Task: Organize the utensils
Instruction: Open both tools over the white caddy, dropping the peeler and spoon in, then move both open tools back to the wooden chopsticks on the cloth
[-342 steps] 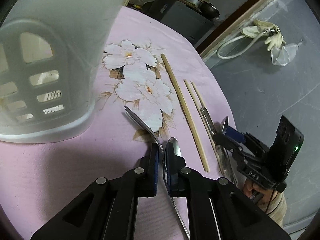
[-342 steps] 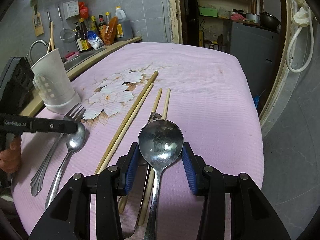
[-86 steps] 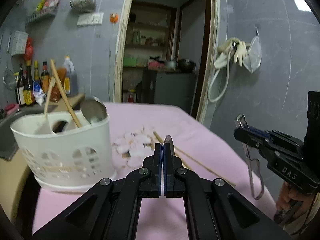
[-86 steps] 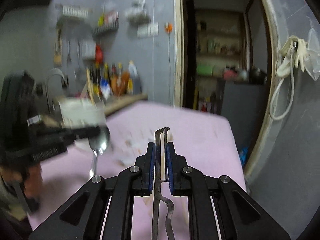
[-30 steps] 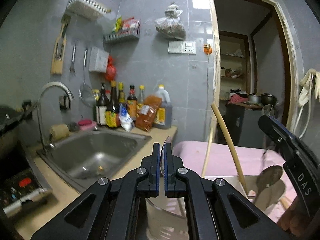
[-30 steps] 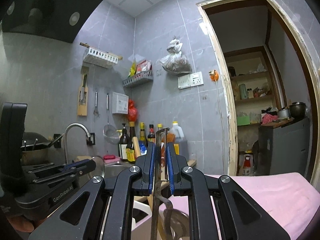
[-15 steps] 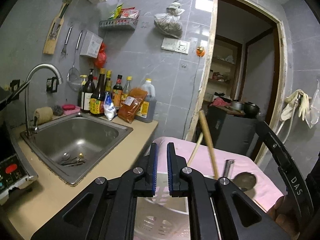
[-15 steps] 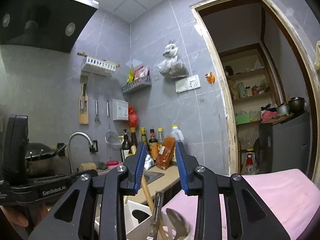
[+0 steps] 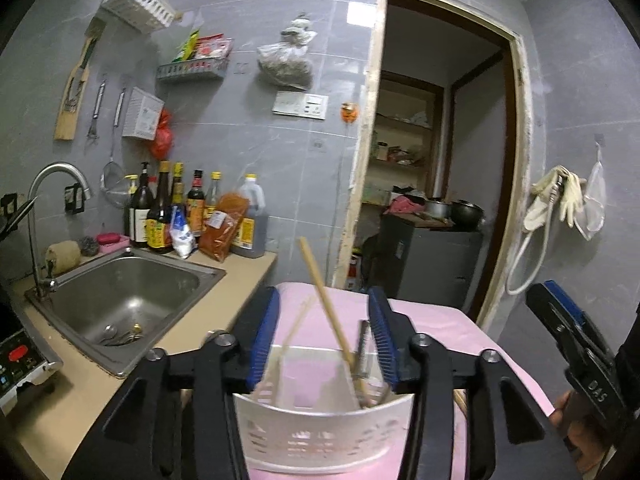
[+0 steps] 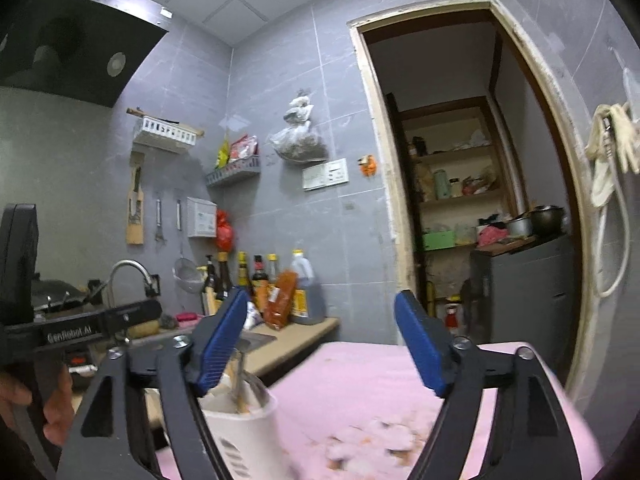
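The white slotted utensil holder point(image 9: 320, 432) stands on the pink tablecloth point(image 9: 440, 320) just below my left gripper point(image 9: 324, 338). Wooden chopsticks point(image 9: 324, 300) and a metal utensil handle point(image 9: 363, 348) stick up out of it, seen between the blue pads, which touch nothing. The left jaws are opening and hold nothing. My right gripper point(image 10: 320, 344) is also opening, wide and empty, above and to the right of the holder point(image 10: 244, 432). Each gripper shows in the other's view: the right gripper point(image 9: 568, 336) at the right edge, the left gripper point(image 10: 100, 324) at the left.
A steel sink point(image 9: 120, 300) with a tap sits in the counter to the left. Sauce bottles point(image 9: 192, 216) line the grey tiled wall behind it. A doorway point(image 9: 440, 160) with a dark cabinet point(image 9: 432, 260) lies behind the table. A person's hand point(image 10: 24, 400) holds the left gripper.
Both grippers were shut on thin metal utensils a second ago. They have since opened and let go, the utensils now stand in the holder, and both hands have drawn back from it.
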### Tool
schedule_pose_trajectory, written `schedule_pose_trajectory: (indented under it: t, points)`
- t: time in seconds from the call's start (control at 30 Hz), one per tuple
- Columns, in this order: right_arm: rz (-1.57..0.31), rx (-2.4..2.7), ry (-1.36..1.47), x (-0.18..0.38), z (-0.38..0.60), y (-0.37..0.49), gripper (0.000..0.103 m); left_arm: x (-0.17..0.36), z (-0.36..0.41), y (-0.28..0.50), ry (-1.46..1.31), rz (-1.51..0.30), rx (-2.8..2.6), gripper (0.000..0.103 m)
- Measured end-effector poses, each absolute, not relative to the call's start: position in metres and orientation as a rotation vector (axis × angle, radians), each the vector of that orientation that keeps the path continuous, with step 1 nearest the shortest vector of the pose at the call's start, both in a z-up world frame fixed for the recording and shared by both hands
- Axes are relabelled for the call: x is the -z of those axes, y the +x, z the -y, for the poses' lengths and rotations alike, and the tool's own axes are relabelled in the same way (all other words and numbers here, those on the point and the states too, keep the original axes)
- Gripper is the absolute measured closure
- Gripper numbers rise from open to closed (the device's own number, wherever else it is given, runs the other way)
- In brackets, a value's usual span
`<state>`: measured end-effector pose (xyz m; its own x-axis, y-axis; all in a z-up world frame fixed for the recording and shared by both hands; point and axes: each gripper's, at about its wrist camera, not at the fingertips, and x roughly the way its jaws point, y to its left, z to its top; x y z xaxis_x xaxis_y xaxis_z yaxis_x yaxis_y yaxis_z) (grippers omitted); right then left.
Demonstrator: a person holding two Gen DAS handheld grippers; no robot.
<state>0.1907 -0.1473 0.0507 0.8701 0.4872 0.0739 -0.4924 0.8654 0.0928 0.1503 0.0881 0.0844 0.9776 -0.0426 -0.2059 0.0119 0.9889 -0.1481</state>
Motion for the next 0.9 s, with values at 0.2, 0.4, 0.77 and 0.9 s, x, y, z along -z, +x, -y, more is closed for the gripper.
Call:
schedule_pose_trajectory:
  t: [0.2, 0.4, 0.77, 0.9]
  points:
    - [0.034, -0.43, 0.073, -0.046, 0.197, 0.174, 0.0, -0.076, -0.058, 0.147, -0.127, -0.218, 0.065, 0.027]
    - [0.01, -0.342, 0.057, -0.041, 0.242, 0.162, 0.0, -0.069, -0.027, 0.146, -0.096, -0.227, 0.107, 0.017]
    - [-0.135, -0.262, -0.017, -0.015, 0.285, 0.158, 0.0, -0.038, 0.026, 0.155, -0.021, -0.342, 0.239, 0.014]
    - [-0.234, -0.274, -0.033, -0.005, 0.291, 0.164, 0.0, -0.022, 0.04, 0.163, 0.007, -0.418, 0.282, 0.015]
